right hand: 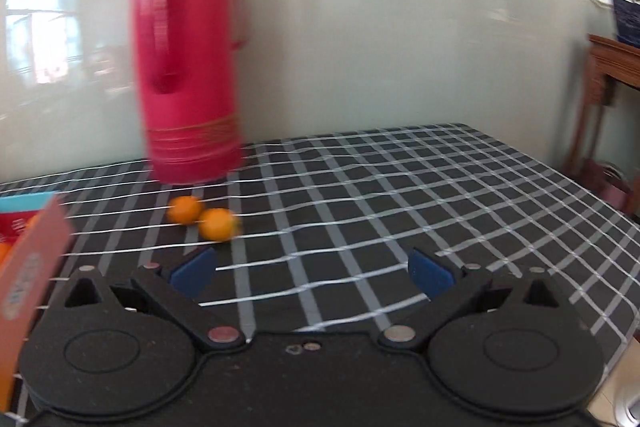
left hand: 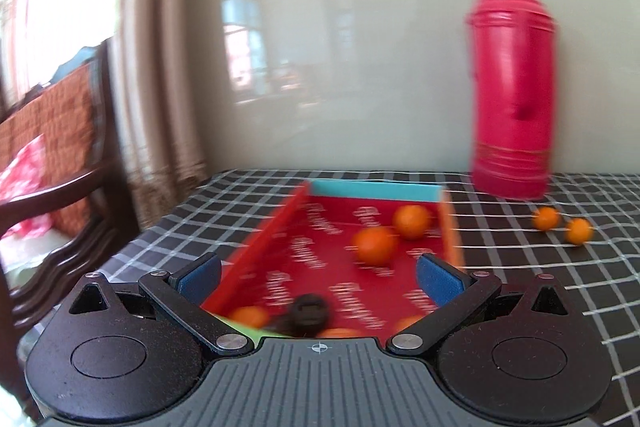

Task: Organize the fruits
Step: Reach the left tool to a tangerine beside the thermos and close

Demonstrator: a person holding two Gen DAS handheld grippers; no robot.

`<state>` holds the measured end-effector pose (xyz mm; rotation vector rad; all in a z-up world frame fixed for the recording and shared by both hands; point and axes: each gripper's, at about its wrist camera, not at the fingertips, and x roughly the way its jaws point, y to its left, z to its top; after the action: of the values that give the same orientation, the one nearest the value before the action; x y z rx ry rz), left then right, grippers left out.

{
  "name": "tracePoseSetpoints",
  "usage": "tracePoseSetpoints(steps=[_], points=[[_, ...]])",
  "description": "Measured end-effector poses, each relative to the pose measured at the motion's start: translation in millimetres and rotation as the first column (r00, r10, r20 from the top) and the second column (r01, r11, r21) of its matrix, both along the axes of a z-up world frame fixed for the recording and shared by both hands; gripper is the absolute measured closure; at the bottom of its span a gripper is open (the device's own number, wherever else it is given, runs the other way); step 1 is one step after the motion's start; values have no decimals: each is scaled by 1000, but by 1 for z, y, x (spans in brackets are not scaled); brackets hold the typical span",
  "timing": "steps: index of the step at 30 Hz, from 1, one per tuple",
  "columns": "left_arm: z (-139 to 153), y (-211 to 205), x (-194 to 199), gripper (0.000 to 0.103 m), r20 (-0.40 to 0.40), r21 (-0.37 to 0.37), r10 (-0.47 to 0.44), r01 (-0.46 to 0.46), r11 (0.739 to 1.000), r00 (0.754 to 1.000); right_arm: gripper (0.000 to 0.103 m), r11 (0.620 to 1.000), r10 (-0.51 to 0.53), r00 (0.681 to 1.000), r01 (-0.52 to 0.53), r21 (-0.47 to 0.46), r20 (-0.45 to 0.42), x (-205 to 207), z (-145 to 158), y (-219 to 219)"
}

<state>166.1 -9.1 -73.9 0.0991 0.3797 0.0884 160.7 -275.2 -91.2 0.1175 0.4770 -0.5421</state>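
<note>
A red shallow box [left hand: 320, 267] with a blue far wall lies on the checked tablecloth. It holds several oranges: two near its far right [left hand: 376, 245], [left hand: 412, 221], others at its near edge [left hand: 250, 315]. My left gripper [left hand: 318, 277] hangs open and empty over the box. Two more oranges [right hand: 185, 209], [right hand: 218, 224] lie on the cloth in front of the red thermos; they also show in the left wrist view [left hand: 546, 218], [left hand: 579, 230]. My right gripper [right hand: 312, 273] is open and empty, a little short of them and to their right. The box's corner [right hand: 36, 251] shows at the left.
A tall red thermos [right hand: 188, 59] stands at the back by the wall, also in the left wrist view [left hand: 514, 87]. A wooden chair [left hand: 60, 155] stands left of the table. A wooden side stand [right hand: 612, 75] with a plant is at the right. The black checked cloth [right hand: 400, 187] covers the table.
</note>
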Motion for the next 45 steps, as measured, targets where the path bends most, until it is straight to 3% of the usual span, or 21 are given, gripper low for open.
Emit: tracePoseSetpoints(steps=[7,16,22,25,34,36,39,42,45], points=[[2,-62,9,0,-24,-4,-160,160,987,987,6,994,-104,994,104,-25,-15,-19,-1,-37],[-5,-150,49,1,-72,-9,-267,267,964,961,6,960,-269,963,270,-74,25,-48,-1,-72],[-20,-196,81,2,-117,-1,-283,285,959,952,6,946,-309,950,311,-91,43,-60,0,-88],[-26,-210,95,14,-148,-15,-289,290,957,946,6,941,-321,946,324,-100,46,-62,0,-94],[-43,-237,121,19,-209,-52,-298,294,954,931,6,954,-289,957,291,-72,37,-63,0,-100],[-47,-242,124,25,-218,-52,-304,300,952,927,6,955,-287,957,288,-66,32,-62,-1,-100],[-52,-247,131,44,-248,-65,-312,306,950,917,6,957,-283,959,284,-56,23,-60,-2,-100],[-53,-248,131,49,-245,-69,-312,305,950,918,6,960,-276,961,277,-47,18,-59,-2,-100],[-52,-250,128,65,-241,-69,-334,327,943,911,6,961,-273,962,274,-43,20,-59,-2,-100]])
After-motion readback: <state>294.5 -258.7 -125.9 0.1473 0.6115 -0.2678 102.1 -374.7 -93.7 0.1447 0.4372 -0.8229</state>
